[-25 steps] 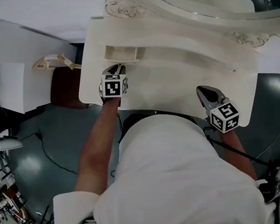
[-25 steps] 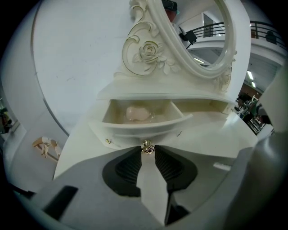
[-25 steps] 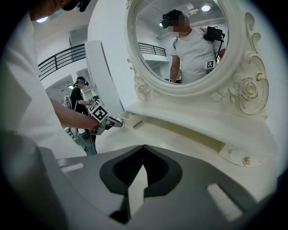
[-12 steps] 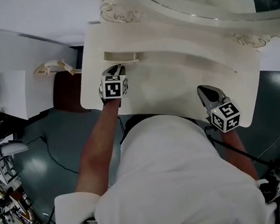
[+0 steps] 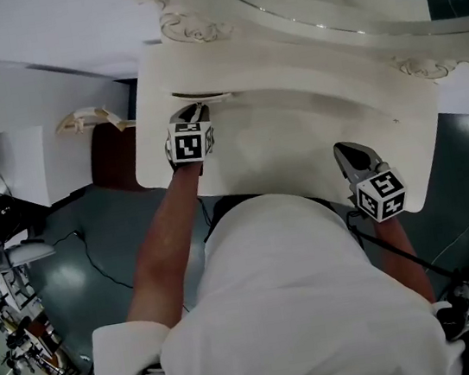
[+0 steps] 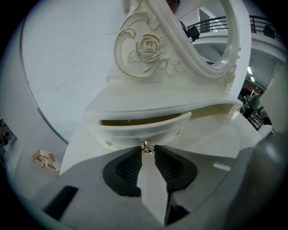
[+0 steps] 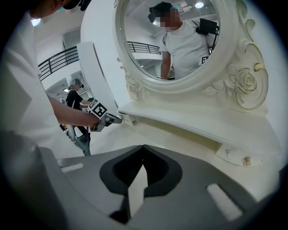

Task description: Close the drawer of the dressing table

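Observation:
The cream dressing table (image 5: 298, 142) fills the head view, its small left drawer (image 5: 200, 98) sticking out only a little from under the upper shelf. In the left gripper view the curved drawer front (image 6: 135, 131) shows a thin dark gap above it. My left gripper (image 6: 147, 151) is shut on the drawer's small gold knob (image 6: 146, 146), pinched at the jaw tips. That left gripper (image 5: 192, 115) sits right at the drawer. My right gripper (image 5: 349, 153) hovers over the tabletop's right part, shut and empty, as its own view shows (image 7: 143, 149).
An oval mirror (image 7: 180, 40) in a carved frame rises behind the table and reflects a person. A second small drawer (image 7: 236, 155) with a knob sits at the right end. A white wall (image 5: 29, 38) is to the left; dark floor (image 5: 78, 249) lies below.
The left drawer has slid further in under the shelf, my left gripper going with it on the knob. The right gripper has hardly shifted.

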`<state>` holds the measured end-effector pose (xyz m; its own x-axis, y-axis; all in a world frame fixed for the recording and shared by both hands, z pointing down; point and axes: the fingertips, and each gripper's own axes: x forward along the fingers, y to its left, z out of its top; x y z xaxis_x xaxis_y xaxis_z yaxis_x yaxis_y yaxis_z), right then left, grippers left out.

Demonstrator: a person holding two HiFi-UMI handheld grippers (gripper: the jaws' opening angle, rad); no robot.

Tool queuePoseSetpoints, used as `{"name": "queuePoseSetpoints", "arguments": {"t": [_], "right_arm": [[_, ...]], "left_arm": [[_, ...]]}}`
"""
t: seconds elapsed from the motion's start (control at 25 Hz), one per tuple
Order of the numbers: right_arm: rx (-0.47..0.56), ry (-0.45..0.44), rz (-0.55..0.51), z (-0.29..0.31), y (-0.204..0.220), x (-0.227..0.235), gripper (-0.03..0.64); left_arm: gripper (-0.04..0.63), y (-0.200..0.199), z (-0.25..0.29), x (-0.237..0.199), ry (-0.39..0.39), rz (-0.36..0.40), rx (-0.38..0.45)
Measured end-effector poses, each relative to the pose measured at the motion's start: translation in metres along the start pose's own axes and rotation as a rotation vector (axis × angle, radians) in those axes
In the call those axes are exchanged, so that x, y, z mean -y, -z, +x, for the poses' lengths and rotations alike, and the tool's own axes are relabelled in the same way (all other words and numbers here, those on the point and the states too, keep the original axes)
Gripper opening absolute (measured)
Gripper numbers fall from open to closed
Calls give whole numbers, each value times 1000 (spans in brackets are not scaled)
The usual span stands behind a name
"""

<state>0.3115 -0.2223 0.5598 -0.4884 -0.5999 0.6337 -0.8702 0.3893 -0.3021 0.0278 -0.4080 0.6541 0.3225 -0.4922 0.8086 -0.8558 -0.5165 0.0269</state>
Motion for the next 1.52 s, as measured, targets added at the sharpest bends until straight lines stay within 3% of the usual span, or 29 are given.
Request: {"name": "queuePoseSetpoints", "arguments": {"t": [1.0, 1.52], "right_arm": [[-13, 11, 91, 8, 11, 26, 2], [-29, 4, 82, 13, 10, 22, 2]], "left_arm": [[95, -28, 21, -4, 2, 25, -29], [97, -29, 21, -5, 20, 35, -41]]}}
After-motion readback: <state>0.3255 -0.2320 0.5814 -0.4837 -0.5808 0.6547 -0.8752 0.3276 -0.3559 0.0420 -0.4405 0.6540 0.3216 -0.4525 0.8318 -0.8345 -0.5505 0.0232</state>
